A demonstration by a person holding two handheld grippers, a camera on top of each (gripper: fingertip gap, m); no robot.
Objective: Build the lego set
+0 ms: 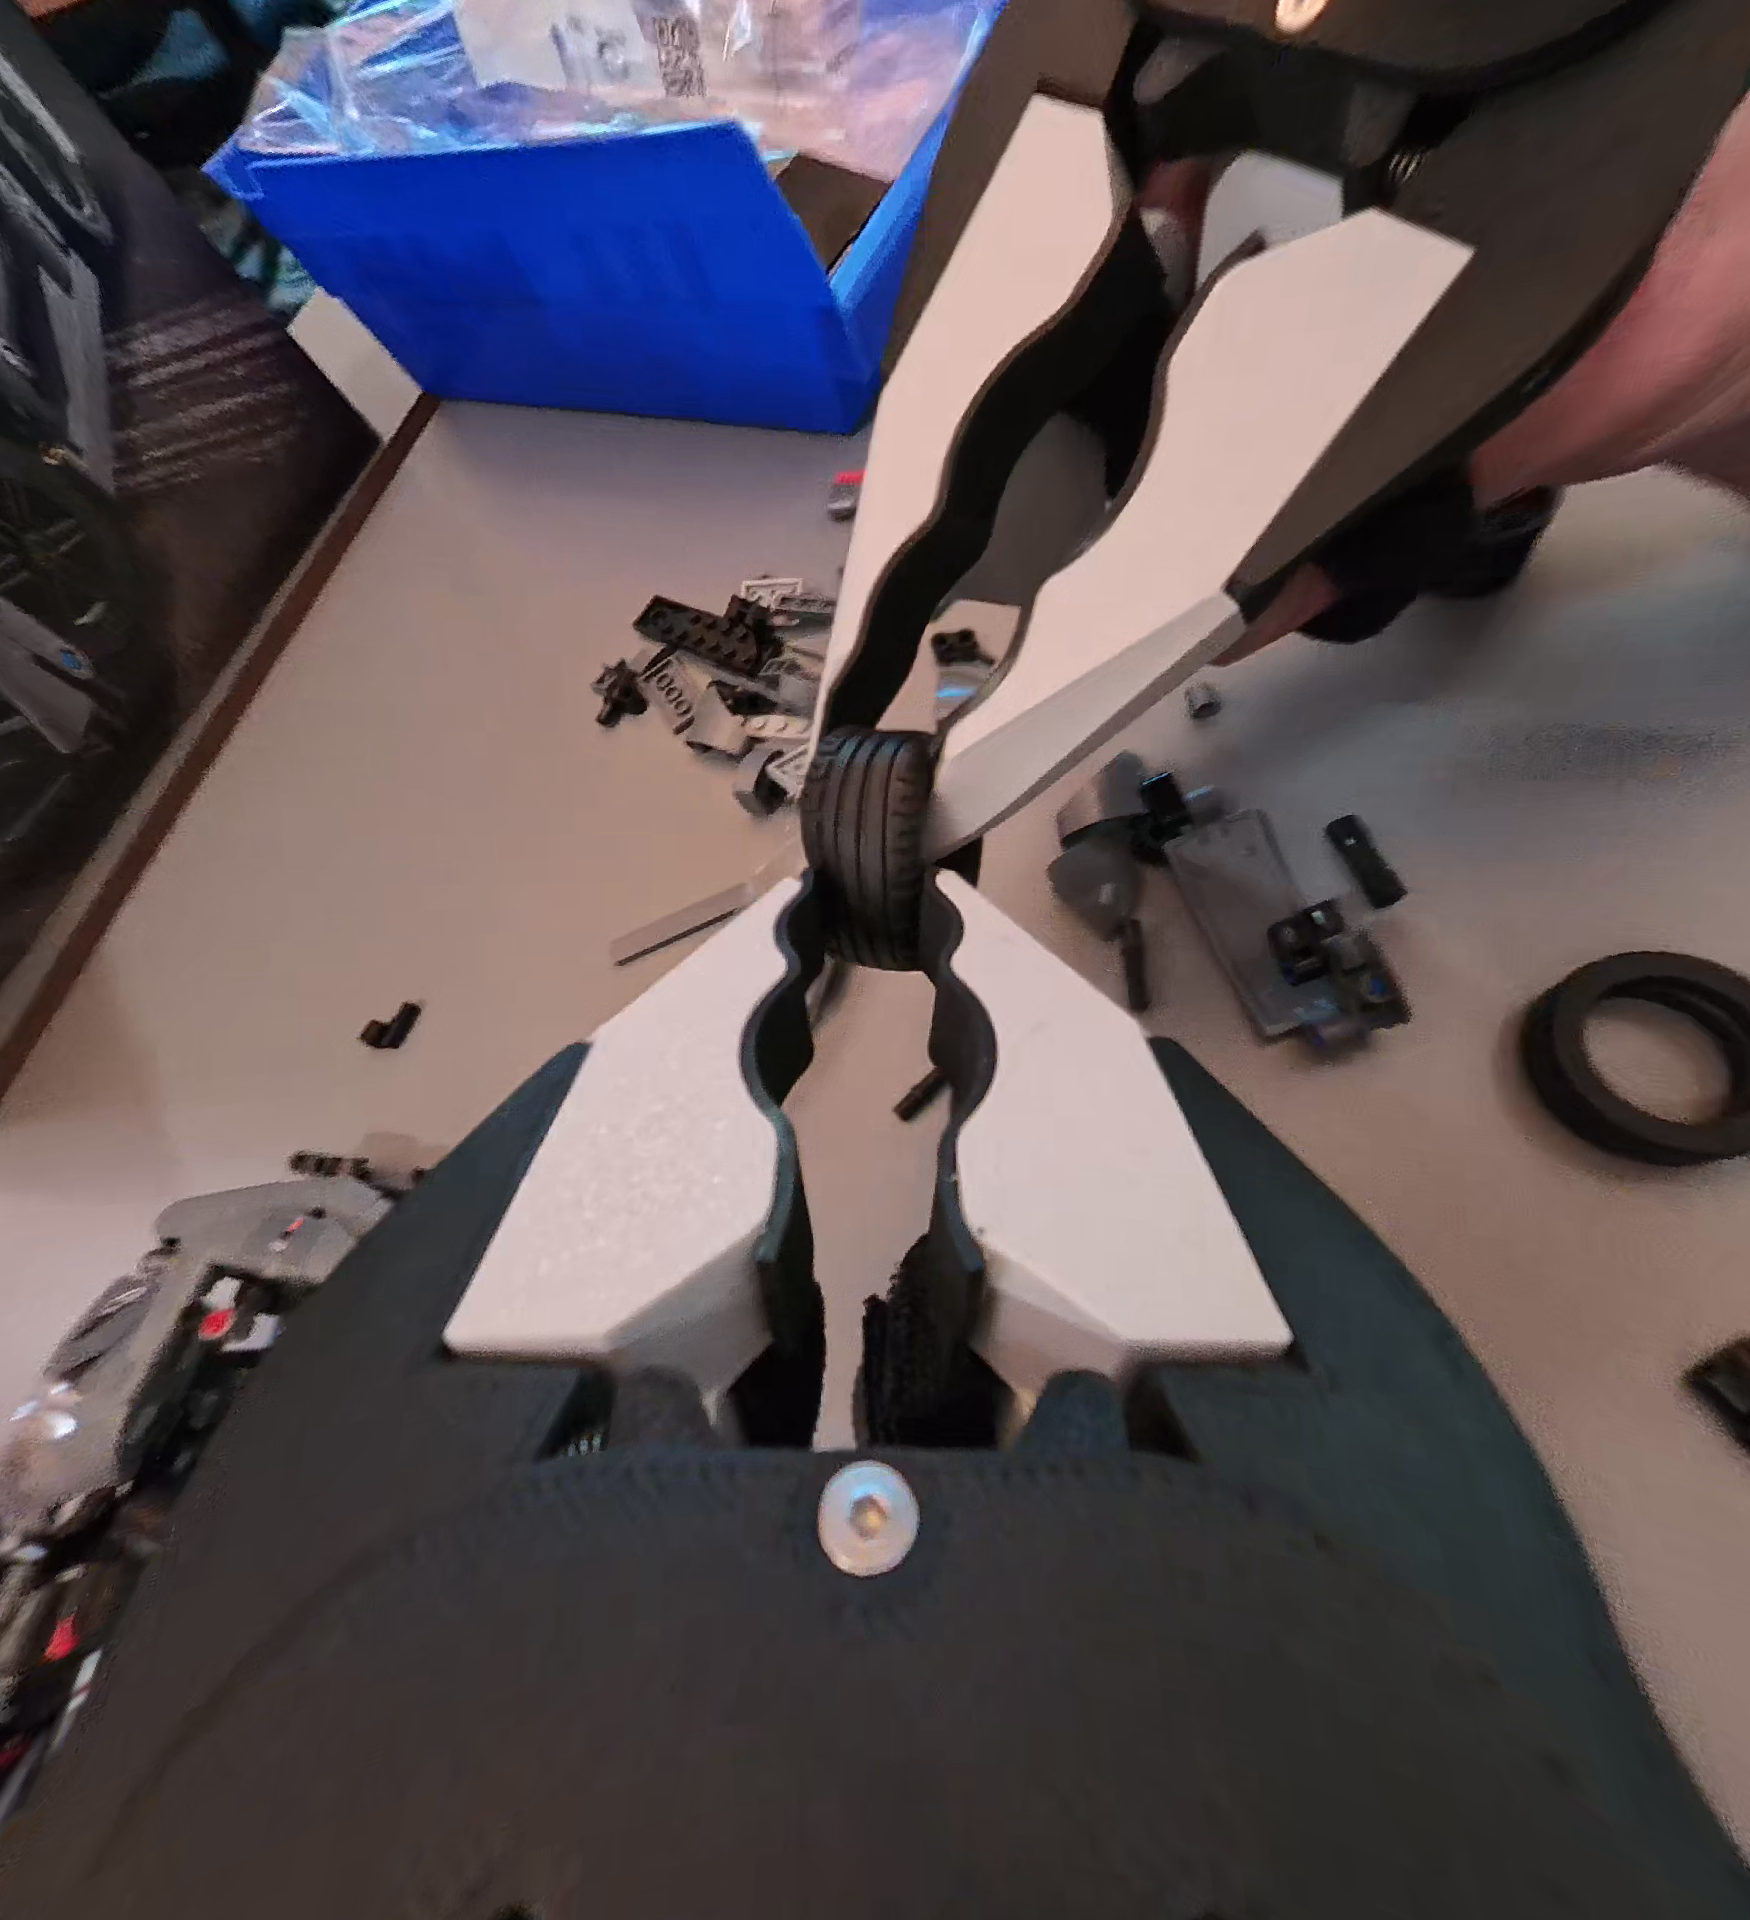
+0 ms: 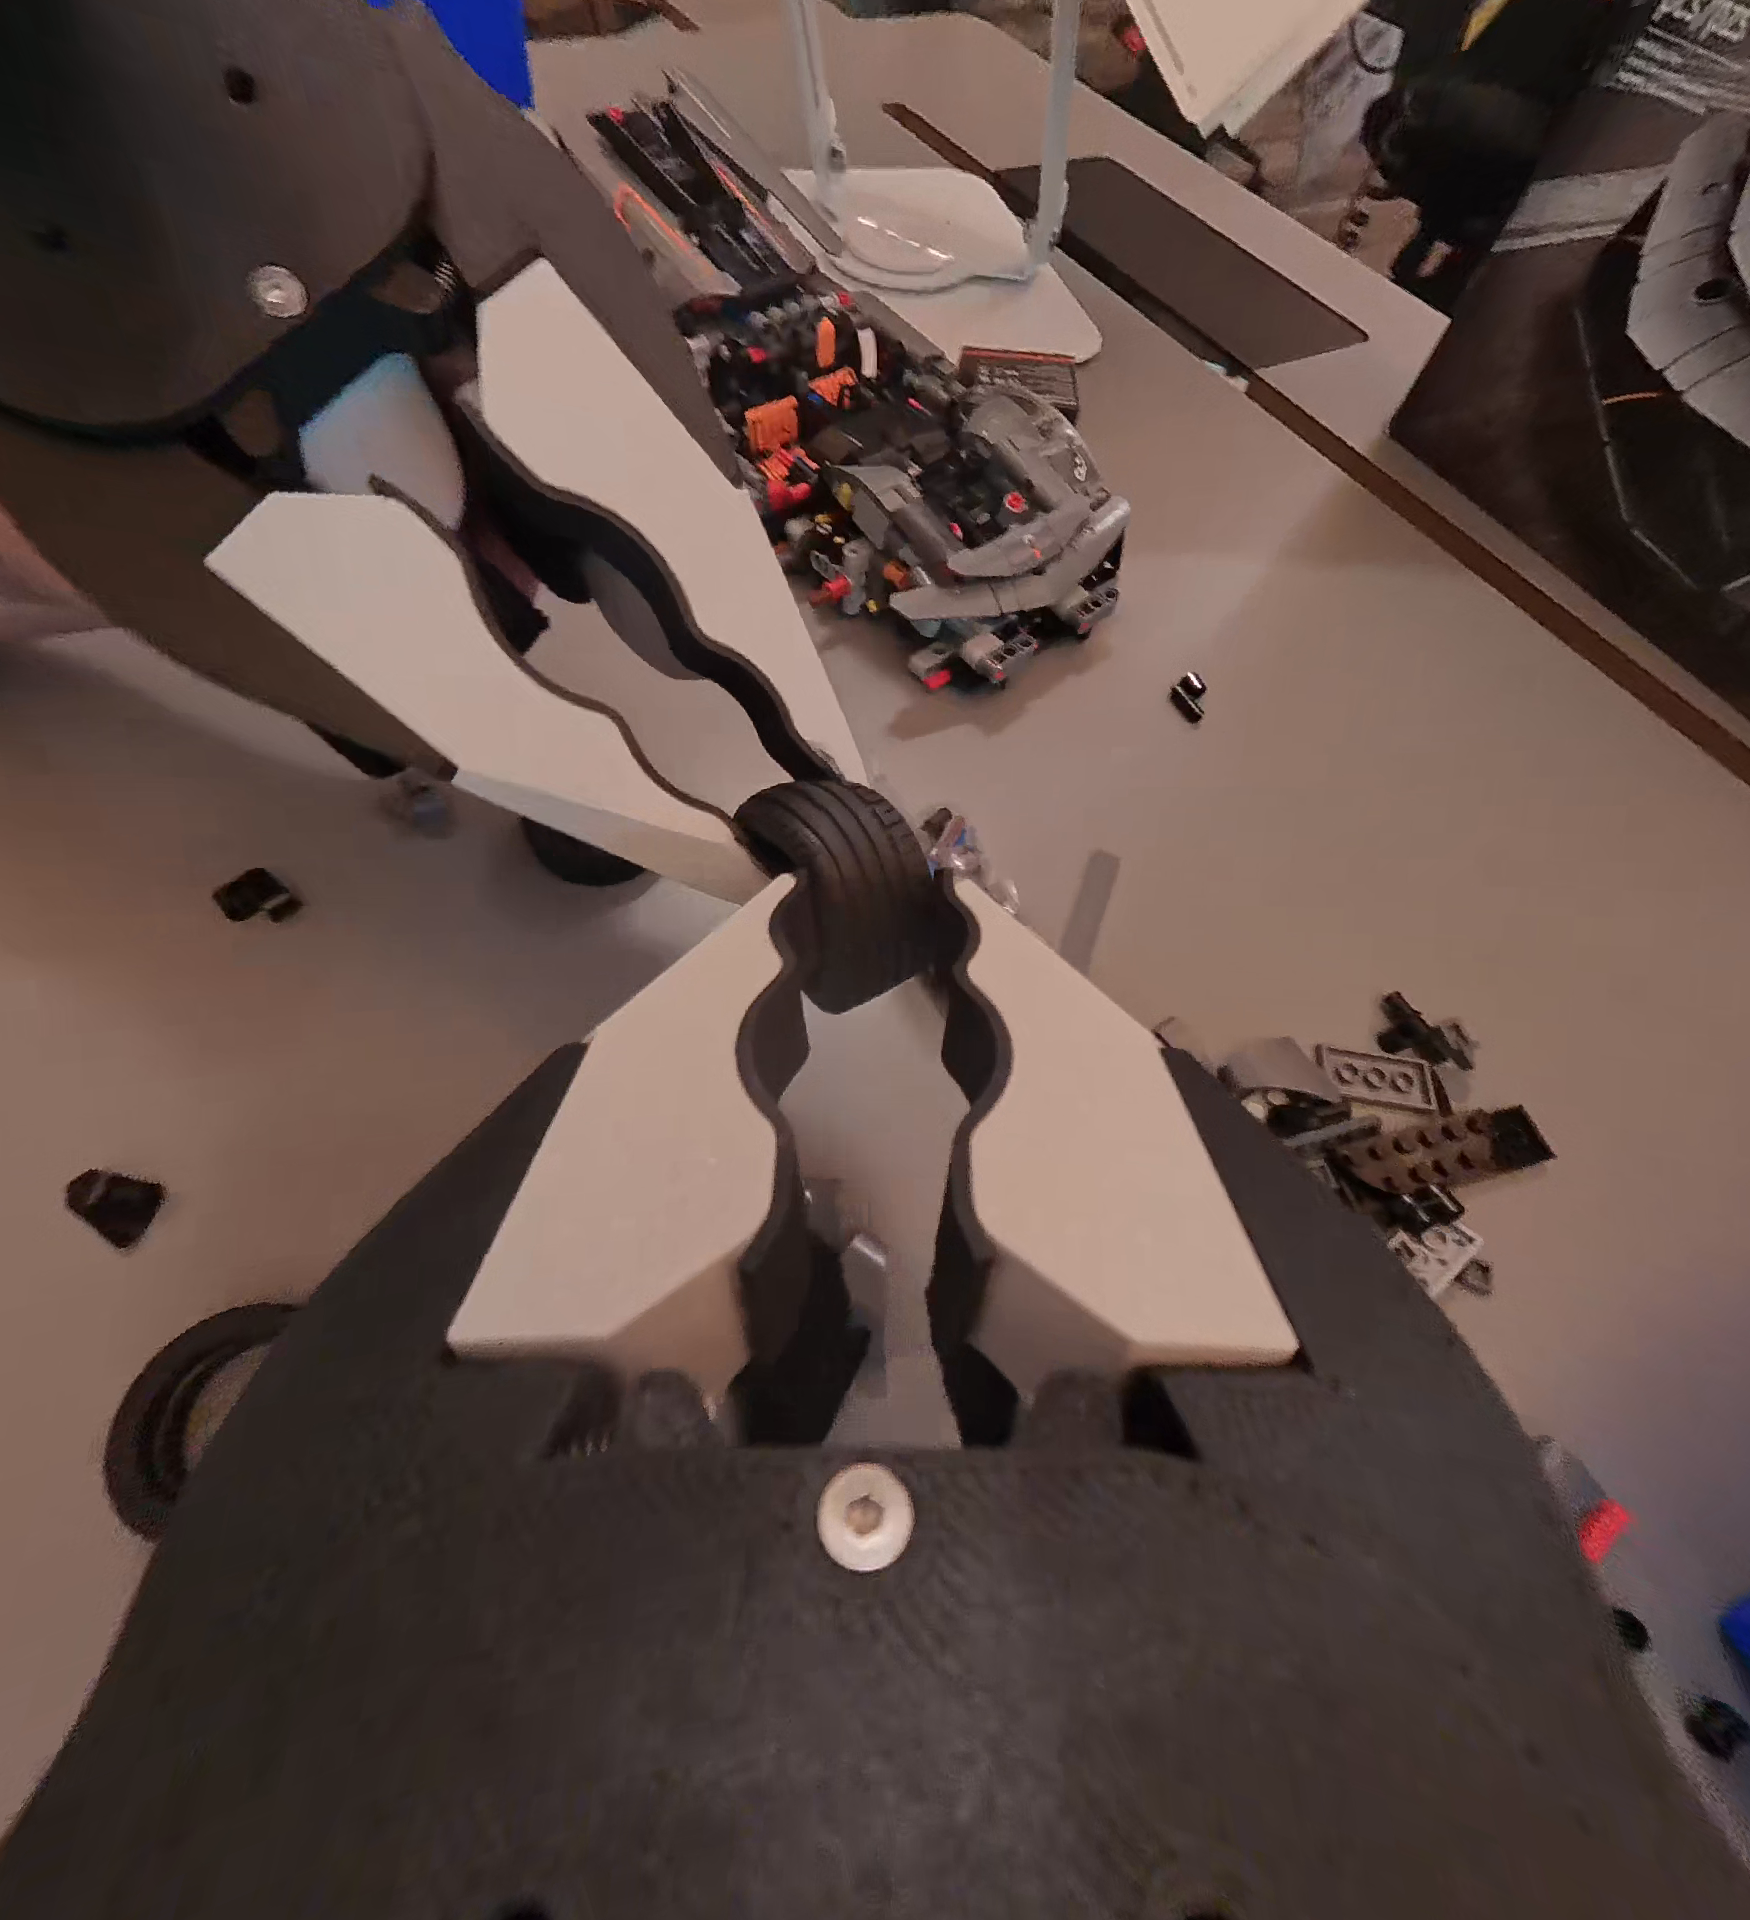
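We note the pale table [image 1: 435, 831] runs under everything, its far left edge meeting a dark printed box [image 1: 40, 468] whose picture is cut off by the frame. A blue bin [image 1: 559, 270] sits at the far side holding crumpled clear bags; printing on one bag is too blurred to make out. In the right wrist view the partly built grey model car [image 2: 954, 499] stands far of the tools, its left portion hidden behind the other gripper's finger. A loose pile of small dark and grey pieces [image 1: 725, 675] lies far of the tyre, partly covered by the right gripper [image 1: 881, 748]. A spare black tyre ring [image 1: 1671, 1055] lies flat to the near right, apart from both tools. The small black tyre [image 1: 866, 852] is off the table, caught between the two tools: the left gripper [image 1: 866, 914] has its tips narrowed onto the tyre's near part, and the right gripper's tips pinch its far part from above. Whether a hub sits inside the tyre we cannot tell.
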